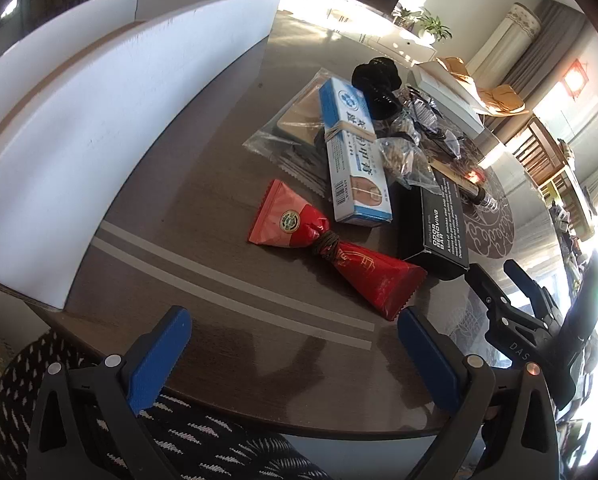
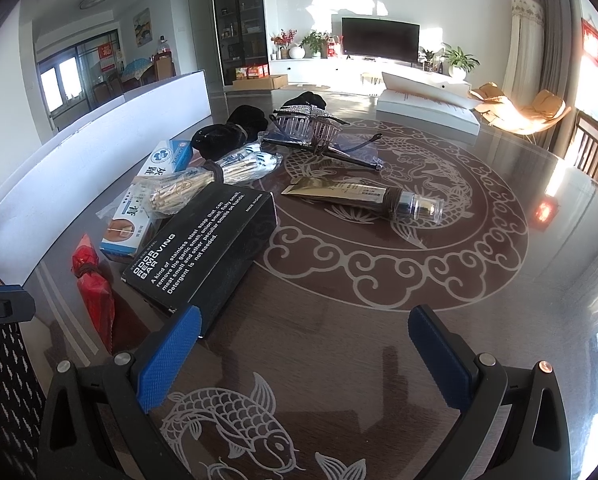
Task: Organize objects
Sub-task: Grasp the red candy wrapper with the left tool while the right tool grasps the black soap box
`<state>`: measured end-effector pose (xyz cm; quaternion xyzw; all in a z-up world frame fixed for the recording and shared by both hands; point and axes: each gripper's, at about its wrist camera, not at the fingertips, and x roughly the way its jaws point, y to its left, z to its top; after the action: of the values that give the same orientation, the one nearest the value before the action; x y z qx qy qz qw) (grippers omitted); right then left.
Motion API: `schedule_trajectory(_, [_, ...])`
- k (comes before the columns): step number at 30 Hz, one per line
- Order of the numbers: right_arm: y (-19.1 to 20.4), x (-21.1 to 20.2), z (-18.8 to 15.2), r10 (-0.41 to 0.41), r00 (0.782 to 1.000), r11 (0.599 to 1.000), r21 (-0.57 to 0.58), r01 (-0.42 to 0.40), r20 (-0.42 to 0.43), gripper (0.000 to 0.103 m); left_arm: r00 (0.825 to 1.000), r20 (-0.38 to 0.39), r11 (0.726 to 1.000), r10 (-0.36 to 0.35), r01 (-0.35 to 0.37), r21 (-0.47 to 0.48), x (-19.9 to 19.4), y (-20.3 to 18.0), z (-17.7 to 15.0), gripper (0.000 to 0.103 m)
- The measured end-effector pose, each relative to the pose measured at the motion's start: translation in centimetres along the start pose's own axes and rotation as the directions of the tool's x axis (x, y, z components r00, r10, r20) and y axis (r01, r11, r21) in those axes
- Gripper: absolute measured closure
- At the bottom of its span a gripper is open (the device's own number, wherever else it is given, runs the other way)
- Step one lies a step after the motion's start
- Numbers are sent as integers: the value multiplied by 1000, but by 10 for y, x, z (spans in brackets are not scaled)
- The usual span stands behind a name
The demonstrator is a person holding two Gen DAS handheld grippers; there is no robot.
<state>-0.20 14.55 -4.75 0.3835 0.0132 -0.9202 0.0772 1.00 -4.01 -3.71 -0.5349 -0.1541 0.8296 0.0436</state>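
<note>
The counter (image 2: 379, 320) is dark wood-grain under a glossy, reflective coat with pale printed fish and scrollwork, and the long white box (image 1: 99, 120) beside the pile looks like matt cardboard. The red wrapper (image 1: 363, 276) is shiny crinkled foil tied with rough brown cord, the black carton (image 2: 203, 252) is matt paperboard, and the gold tube (image 2: 339, 194) is glossy with a clear plastic cap. Each hand-held gripper (image 2: 303, 354) has matt black plastic arms and knurled blue pads (image 2: 167, 364).
</note>
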Motion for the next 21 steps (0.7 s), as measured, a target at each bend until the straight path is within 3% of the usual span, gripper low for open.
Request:
schedule_trajectory(2, [0,0,0,6,1000,1000,3,-6,-2,0,998,-61,998,-28,25,-56,13,6,1,0])
schedule_trajectory(7, [-1,-1,0,16,1000,1000,12,-16,-2,0,998,-54,997,-43,39,-63,21,-4,13,0])
schedule_trajectory(9, [-1,-2,0,17,1000,1000,13,-17,-3,0,1000,-19,998,22,-23,-51,27,-9,21,0])
schedule_trajectory(12, [-2,-2,0,20,1000,1000,15,-20,-2,0,988,-6,988,157,-157,13,39,-16,39,0])
schedule_trajectory(14, [-3,-3,0,25,1000,999,21,-25,0,0,960,-16,959,280,-280,37,47,-12,48,0])
schedule_trajectory(15, [-3,-3,0,27,1000,999,24,-27,1,0,951,-21,951,308,-307,43,49,-9,52,0])
schedule_trajectory(21, [-5,-4,0,33,999,999,36,-33,7,0,948,-68,950,311,-308,56,36,7,54,0])
